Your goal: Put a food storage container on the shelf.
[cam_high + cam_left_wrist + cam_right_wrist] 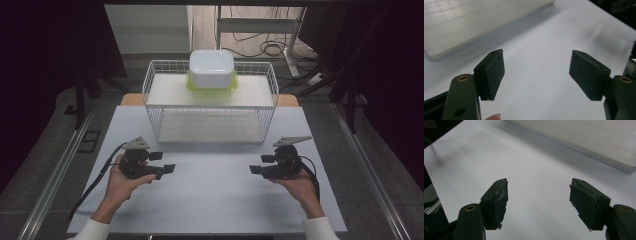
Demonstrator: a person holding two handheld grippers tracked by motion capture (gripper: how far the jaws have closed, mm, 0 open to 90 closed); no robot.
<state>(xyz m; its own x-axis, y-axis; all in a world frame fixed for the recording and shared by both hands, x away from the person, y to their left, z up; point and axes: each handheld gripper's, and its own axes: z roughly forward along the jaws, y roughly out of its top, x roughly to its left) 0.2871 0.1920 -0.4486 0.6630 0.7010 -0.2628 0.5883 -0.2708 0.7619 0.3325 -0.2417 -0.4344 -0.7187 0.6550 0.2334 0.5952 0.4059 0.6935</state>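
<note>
From the high view, left gripper (169,169) and right gripper (256,170) are seen spread, empty, near a wire basket (150,80) bearing an upturned white container (212,68); in both gripper views, bare white table (544,50) is framed between parted jaws.

A wide strip of bare white table (215,195) lies open across the lower middle of the high view, between the left gripper (162,170) and the right gripper (259,169). Above it, at frame centre, a white wire basket (155,107) blocks the way forward. A white lidded container (212,67) sits on the basket's upper shelf, reachable from above.
</note>
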